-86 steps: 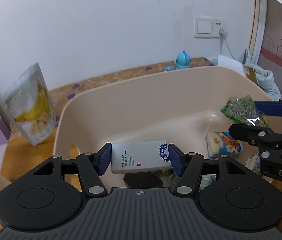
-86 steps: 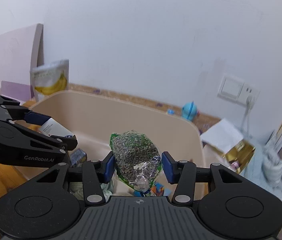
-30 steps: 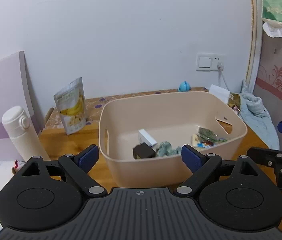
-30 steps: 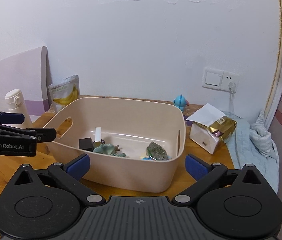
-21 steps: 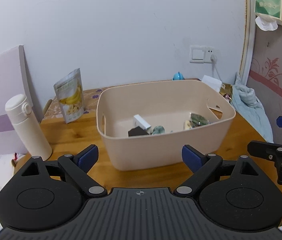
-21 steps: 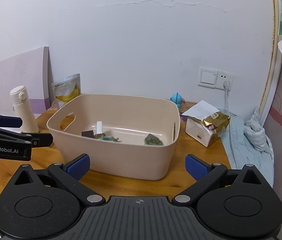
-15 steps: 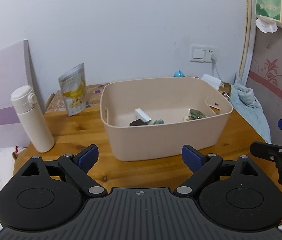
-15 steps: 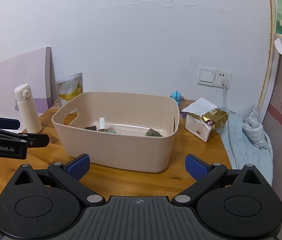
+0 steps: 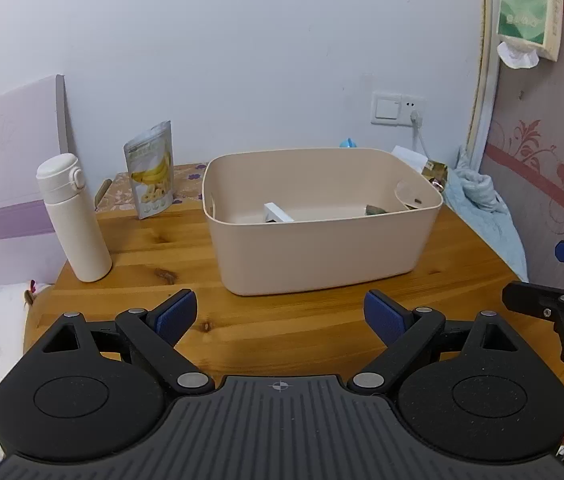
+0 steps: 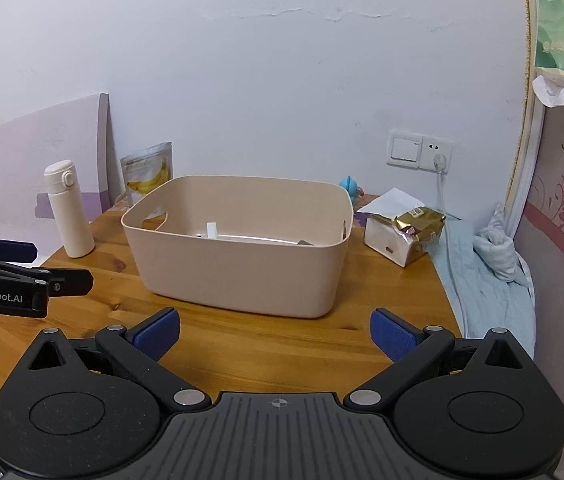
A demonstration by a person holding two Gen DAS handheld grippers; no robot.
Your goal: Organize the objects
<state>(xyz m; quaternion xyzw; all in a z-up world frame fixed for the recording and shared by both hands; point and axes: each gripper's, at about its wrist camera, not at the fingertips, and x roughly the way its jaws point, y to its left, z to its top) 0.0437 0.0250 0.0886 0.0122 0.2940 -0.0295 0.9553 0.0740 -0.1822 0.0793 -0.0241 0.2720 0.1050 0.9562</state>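
Beige bin: sits in the middle of the wooden table; a white box and a small dark green packet show over its rim, the rest of its contents hidden by the near wall.
Risk, bottle: the white bottle stands upright to the left of the bin, tall and narrow; a sideways nudge from a finger would likely tip it.
Risk, pouch: the banana pouch stands behind the bin's left corner, near the wall; a light pouch like that probably buckles or slides if pinched low.
Risk, packet: the gold packet lies right of the bin, near the table edge and the blue cloth; a push could send it off.
Left gripper: jaws wide apart, nothing between them, touching nothing, in front of the bin.
Right gripper: jaws equally spread, empty, in front of the bin, clear of it.
Risk, grippers: both hover side by side; reaching for one item together could make them collide.
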